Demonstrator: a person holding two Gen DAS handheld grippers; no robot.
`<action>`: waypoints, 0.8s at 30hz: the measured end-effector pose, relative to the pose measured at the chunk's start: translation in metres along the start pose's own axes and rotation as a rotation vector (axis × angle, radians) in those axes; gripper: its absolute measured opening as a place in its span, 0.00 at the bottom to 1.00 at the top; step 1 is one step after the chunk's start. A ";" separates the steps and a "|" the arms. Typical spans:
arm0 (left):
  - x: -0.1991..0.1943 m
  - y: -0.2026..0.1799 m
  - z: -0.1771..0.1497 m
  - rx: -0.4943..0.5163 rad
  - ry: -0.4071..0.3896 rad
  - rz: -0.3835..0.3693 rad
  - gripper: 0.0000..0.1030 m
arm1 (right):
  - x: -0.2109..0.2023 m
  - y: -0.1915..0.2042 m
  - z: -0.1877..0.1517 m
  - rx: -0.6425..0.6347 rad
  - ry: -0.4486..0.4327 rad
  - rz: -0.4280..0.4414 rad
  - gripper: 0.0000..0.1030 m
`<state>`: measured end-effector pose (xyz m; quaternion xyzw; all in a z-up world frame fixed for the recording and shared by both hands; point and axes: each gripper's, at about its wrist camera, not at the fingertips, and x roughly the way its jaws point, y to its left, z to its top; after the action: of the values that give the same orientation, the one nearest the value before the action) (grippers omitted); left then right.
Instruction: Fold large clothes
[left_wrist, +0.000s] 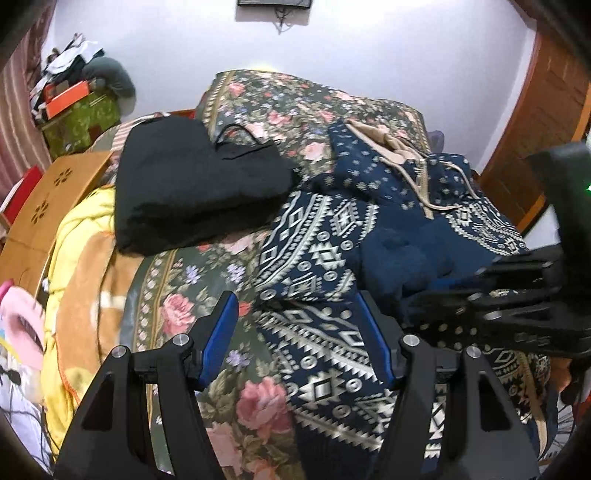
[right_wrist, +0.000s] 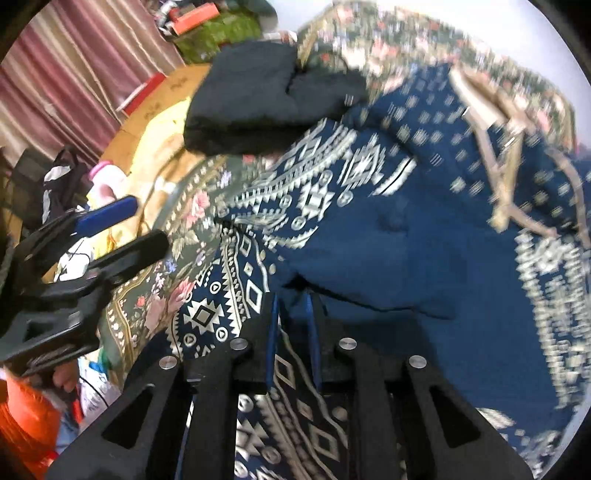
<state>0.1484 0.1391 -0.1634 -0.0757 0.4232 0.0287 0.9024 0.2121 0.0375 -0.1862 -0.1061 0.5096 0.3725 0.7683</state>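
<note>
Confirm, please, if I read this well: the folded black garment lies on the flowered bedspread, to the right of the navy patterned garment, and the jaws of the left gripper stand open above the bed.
One detail is wrong. The black garment lies to the left of the navy patterned garment, not the right, as the left wrist view shows. It does lie on the flowered bedspread, and the left gripper has its jaws open.

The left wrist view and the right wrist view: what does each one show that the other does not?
Only the left wrist view shows the white wall, the wooden door and the left gripper open above the navy patterned garment.

Only the right wrist view shows the right gripper with its jaws a narrow gap apart, the garment's fabric between them, and an orange item low at the left.

Both show the garment, the folded black garment, the floral bedspread and the striped curtain.
</note>
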 end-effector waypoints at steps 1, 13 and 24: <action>0.002 -0.006 0.003 0.012 0.002 -0.005 0.62 | -0.012 -0.006 -0.002 0.002 -0.027 -0.007 0.18; 0.055 -0.086 0.011 0.247 0.100 -0.007 0.62 | -0.093 -0.119 -0.035 0.235 -0.246 -0.265 0.44; 0.114 -0.122 0.009 0.337 0.173 -0.006 0.56 | -0.070 -0.189 -0.086 0.444 -0.165 -0.288 0.44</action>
<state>0.2422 0.0192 -0.2311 0.0733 0.4978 -0.0518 0.8626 0.2657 -0.1743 -0.2062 0.0244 0.4941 0.1460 0.8567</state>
